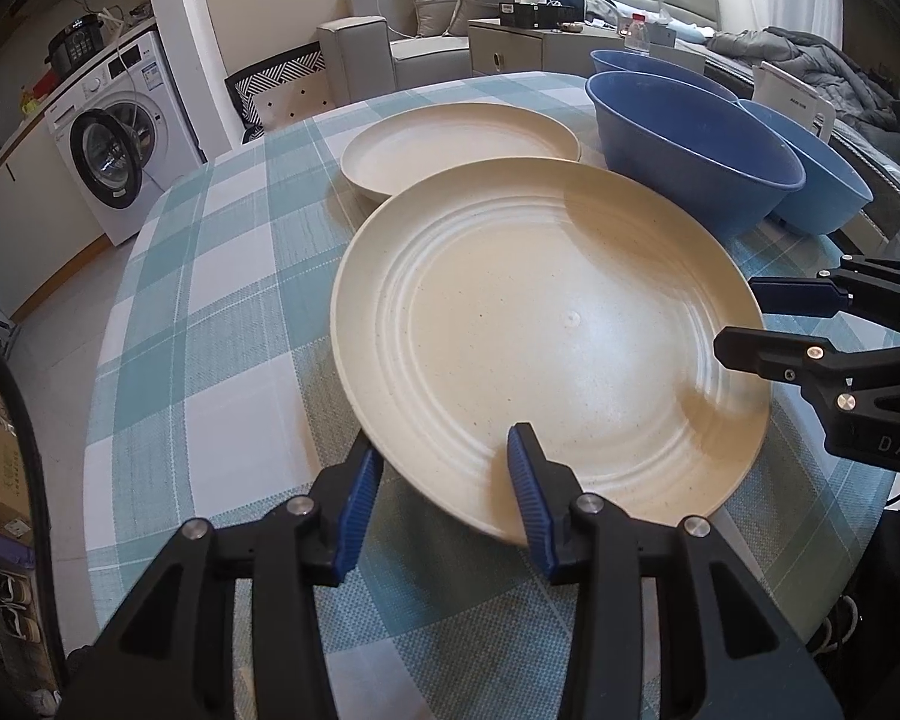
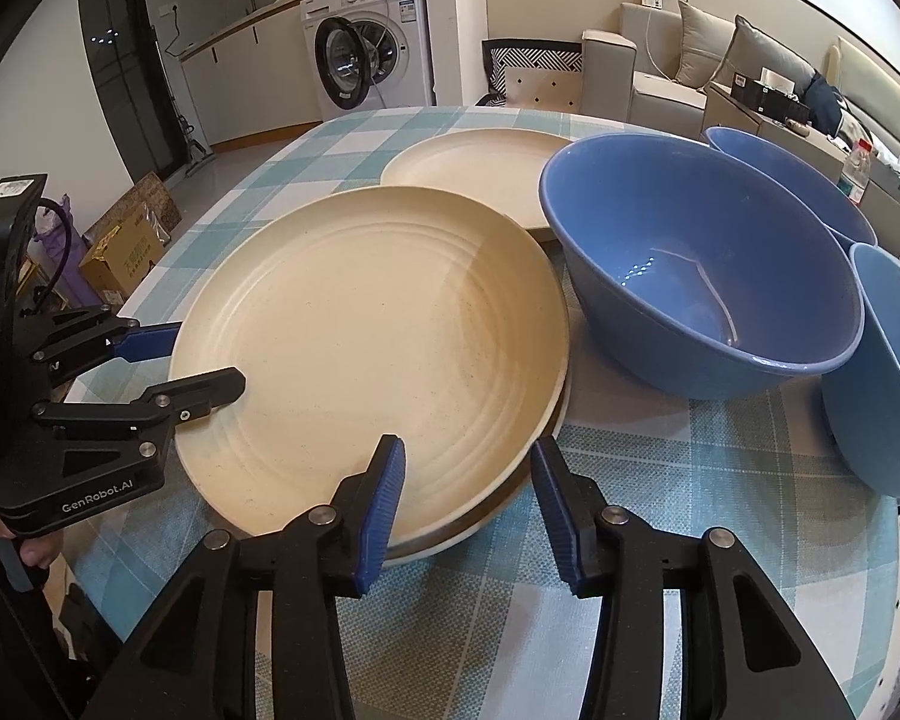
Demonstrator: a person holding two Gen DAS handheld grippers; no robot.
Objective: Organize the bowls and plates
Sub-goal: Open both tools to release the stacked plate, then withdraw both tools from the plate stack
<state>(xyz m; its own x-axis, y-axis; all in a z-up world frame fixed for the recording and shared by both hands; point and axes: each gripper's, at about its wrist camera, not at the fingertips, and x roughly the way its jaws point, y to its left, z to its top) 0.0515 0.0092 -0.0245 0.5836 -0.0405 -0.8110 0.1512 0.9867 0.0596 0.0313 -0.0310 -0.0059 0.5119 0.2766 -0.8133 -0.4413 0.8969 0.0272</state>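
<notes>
Left wrist view: my left claw [image 1: 444, 468] straddles the near rim of the large cream ridged plate [image 1: 546, 324] on the checked-cloth bench [image 1: 210, 276], jaws apart, not pinching; smaller cream plate [image 1: 456, 144] lies behind; back straight out, no rim bump.

Right wrist view: right claw [image 2: 465, 480] also apart around the rim; another plate seems stacked underneath; keep clear of the big blue bowl [image 2: 696, 264].
</notes>
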